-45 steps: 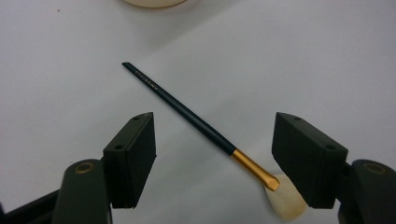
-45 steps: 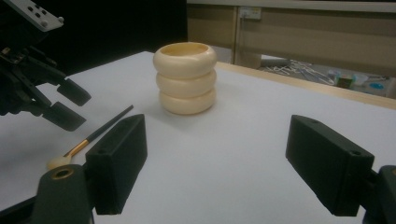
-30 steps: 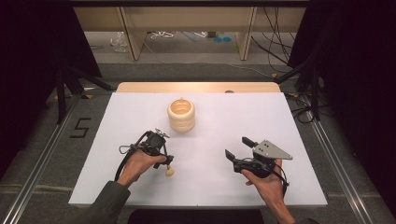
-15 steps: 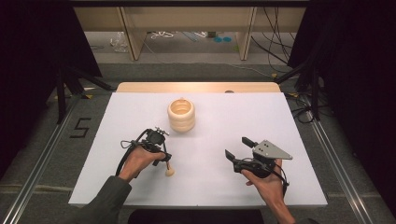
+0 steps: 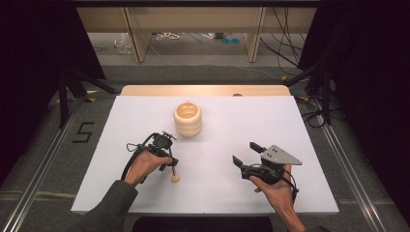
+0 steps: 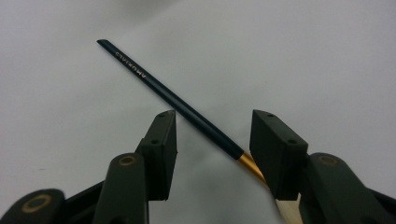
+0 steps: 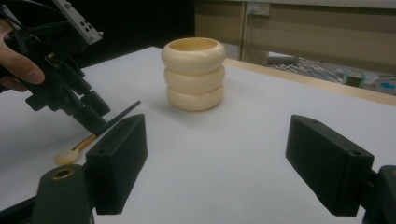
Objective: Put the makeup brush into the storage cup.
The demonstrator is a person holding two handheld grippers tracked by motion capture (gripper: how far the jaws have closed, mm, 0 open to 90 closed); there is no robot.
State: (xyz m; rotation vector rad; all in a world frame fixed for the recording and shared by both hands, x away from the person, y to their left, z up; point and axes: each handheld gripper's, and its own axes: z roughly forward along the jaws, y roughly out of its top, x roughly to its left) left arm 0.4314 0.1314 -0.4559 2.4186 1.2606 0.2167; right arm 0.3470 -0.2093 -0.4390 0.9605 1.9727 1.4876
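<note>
My left gripper (image 6: 210, 135) has just been closing around the brush (image 6: 177, 103), pads not yet touching. Next: pinch, lift toward the cup (image 5: 187, 118). Right gripper (image 5: 245, 153) waits open.

Glossy dark brush handle (image 6: 177, 103), matt white tabletop (image 5: 309, 125)

Light falls from overhead onto the white matte surface (image 5: 217, 159), bright at its middle while the room on either side sinks into near-black. The cream ribbed wooden pot (image 5: 187, 119) glows warm and throws only a faint, soft shadow. Seen from the left gripper view, the slim dark blue brush handle with gold lettering (image 6: 173, 100) is sharp, though the black jaws in the foreground go soft. The right gripper view is dim and grainy, its background blurred.
</note>
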